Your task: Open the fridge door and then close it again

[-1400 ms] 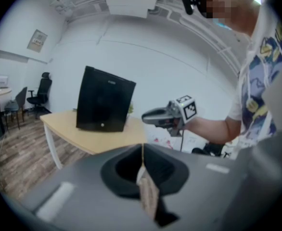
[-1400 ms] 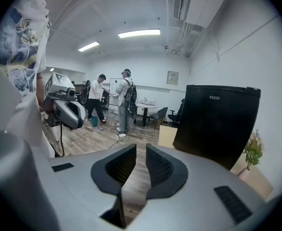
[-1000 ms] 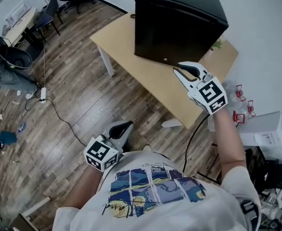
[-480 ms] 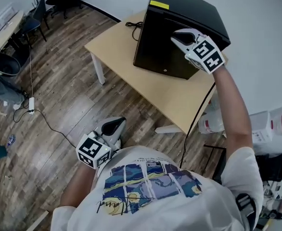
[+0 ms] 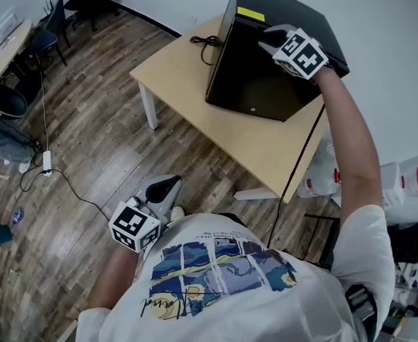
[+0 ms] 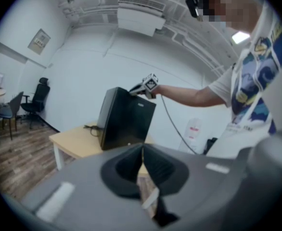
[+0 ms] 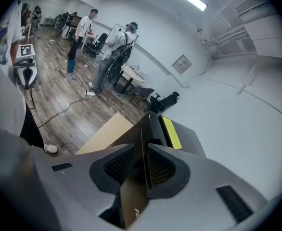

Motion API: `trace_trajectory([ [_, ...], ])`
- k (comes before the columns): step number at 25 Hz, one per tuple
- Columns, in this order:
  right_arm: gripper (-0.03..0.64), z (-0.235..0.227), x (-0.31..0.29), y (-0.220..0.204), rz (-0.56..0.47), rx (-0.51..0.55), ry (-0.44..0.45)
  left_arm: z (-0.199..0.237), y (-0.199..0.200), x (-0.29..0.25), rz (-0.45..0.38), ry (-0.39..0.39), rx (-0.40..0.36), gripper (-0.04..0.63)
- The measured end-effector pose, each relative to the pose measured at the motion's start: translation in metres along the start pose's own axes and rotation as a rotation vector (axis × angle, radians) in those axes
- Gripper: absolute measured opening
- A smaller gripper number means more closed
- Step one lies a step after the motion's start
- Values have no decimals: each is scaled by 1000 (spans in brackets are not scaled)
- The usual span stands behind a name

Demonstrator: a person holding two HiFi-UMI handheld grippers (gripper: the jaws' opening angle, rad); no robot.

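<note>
White short-sleeved T-shirt (image 5: pixel 305 312) — blue-and-yellow painted print (image 5: pixel 216 273).

Head view: overhead, facing steeply down on the fridge (image 5: pixel 266 77), the surface (image 5: pixel 180 70) and the floor (image 5: pixel 88 141). Left gripper view: low, well back, facing the fridge front. Right gripper view: close against the fridge door (image 7: pixel 142 129) edge, facing out over the floor. All share the fridge.
</note>
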State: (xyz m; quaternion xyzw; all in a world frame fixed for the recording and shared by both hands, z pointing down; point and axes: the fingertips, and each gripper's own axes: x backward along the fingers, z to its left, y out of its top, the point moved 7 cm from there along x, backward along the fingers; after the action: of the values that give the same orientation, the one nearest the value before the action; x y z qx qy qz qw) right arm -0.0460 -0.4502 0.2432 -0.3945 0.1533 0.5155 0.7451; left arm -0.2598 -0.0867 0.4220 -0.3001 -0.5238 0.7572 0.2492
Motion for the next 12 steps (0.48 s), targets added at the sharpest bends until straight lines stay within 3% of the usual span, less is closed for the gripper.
trace_trajectory([
  [12, 80, -6, -27, -4, 160, 42, 45, 19, 0, 0, -4, -18, 9, 12],
])
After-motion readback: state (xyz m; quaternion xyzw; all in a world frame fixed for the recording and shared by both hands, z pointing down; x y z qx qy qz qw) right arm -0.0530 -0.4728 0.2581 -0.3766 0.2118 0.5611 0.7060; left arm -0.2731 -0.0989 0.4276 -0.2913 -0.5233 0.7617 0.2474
